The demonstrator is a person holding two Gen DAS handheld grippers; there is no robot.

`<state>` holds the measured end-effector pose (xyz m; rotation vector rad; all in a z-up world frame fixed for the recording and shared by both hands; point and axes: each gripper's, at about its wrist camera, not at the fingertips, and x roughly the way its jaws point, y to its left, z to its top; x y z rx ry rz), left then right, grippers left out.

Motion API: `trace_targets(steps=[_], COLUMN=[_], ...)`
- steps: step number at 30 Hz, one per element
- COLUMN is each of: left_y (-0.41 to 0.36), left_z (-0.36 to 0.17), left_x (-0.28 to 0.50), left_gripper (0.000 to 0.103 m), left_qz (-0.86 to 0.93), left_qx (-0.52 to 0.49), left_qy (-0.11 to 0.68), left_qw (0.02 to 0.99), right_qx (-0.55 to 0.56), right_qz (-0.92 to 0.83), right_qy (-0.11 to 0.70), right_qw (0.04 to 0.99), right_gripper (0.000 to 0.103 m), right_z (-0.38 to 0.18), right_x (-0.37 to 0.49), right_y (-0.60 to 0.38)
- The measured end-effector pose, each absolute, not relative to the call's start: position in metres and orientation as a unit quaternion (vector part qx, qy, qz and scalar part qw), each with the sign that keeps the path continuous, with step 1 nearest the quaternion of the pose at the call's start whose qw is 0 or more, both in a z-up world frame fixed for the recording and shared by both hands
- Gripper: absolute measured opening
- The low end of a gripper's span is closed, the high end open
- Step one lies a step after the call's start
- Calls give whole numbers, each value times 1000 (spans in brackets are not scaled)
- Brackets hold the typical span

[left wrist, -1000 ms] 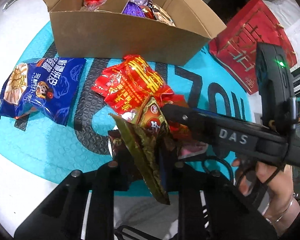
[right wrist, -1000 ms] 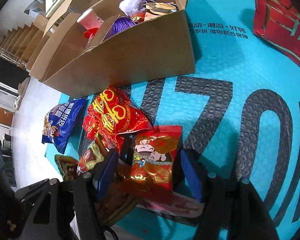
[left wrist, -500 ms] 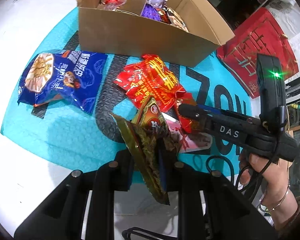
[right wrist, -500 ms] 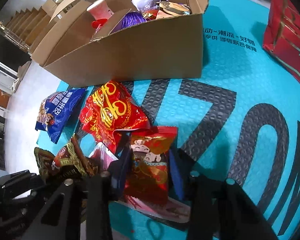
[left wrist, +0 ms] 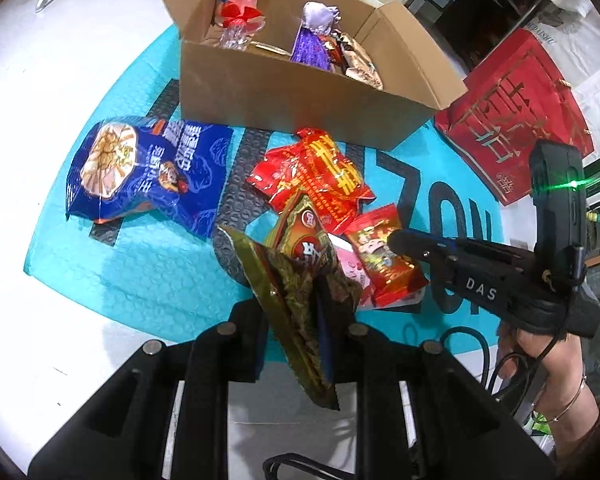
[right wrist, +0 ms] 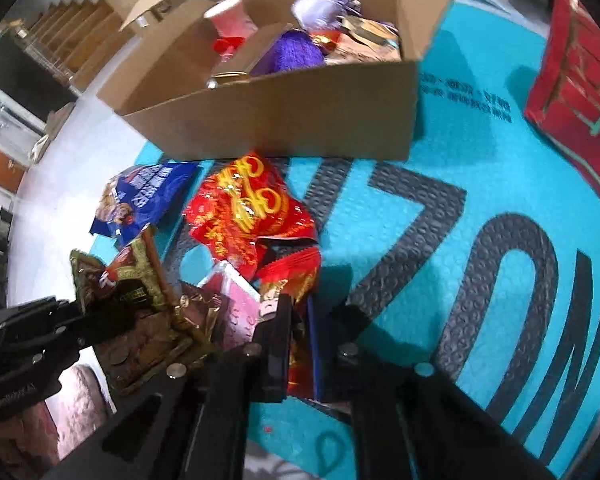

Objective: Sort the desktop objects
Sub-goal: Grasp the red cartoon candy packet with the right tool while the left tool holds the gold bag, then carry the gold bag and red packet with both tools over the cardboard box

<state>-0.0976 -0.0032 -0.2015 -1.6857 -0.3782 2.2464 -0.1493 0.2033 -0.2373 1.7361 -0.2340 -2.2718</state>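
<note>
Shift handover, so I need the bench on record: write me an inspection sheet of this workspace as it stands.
Surface: teal mat with large dark lettering, on a white tabletop.
Job's things: open cardboard box already holding a cup, purple items and wrappers; blue snack bag and large red snack bag lie flat on the mat in front of it; a pink packet lies under the small red one.
Clutter: red gift bag lying at the mat's edge.
Grippers: left gripper shut on the gold-brown packet; right gripper shut on the small red packet.
Cables: black cable loops by the person's hand.
Surroundings: more cartons and shelving behind.
</note>
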Motion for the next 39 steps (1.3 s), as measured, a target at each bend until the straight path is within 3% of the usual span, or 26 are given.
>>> trace_targets(steps=[1, 3, 5, 6, 13, 15, 18, 39], left_y=[-4, -6, -6, -6, -3, -4, -7, -21], left_z=[-203, -205, -206, -206, -210, -211, -211, -184], left_x=[-97, -96, -95, -95, -95, -94, -94, -89], left_gripper=[19, 19, 19, 19, 19, 19, 19, 19], left_qz=[782, 780, 780, 780, 777, 776, 776, 781], left_qx=[-589, -590, -590, -590, -595, -597, -597, -588], left_qy=[-136, -141, -141, -140, -132, -135, -138, -150], left_qw=[153, 153, 155, 155, 155, 154, 151, 145], right_qx=[605, 614, 617, 616, 616, 612, 603, 580], right_qz=[-781, -774, -769, -767, -773, -776, -783, -799], right_qy=[-81, -95, -117, -127, -65, -53, -26, -36], right_qw=[131, 122, 123, 126, 136, 144, 152, 154], right_gripper=[13, 37, 56, 60, 60, 42, 38, 36], right_z=[-240, -244, -247, -248, -255, -258, -257, -203], right_x=[-149, -151, -151, -151, -149, -148, -145, -119], right_y=[203, 204, 205, 205, 182, 178, 174, 194])
